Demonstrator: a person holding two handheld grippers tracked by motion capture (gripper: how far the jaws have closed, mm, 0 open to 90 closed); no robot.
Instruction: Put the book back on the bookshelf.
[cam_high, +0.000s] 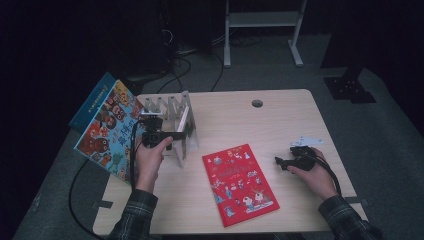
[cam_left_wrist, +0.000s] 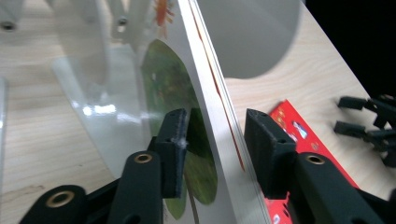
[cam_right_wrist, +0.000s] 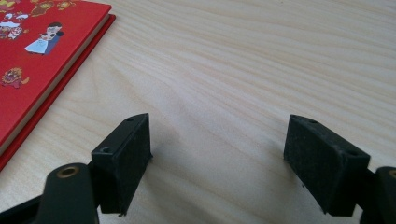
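The left gripper sits at the clear book stand near the table's back left corner, with open wood to the right. Its jaws stand a little apart around a thin white-covered book with a green picture, not pressing it. The book stands on edge in the stand, its spine running away from the camera. The right gripper rests wide open, empty, beside the flat red book.

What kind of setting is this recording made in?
Probably a lab or studio recording station: a light wooden table in a dark room, cables on the carpeted floor, and a white equipment stand behind.
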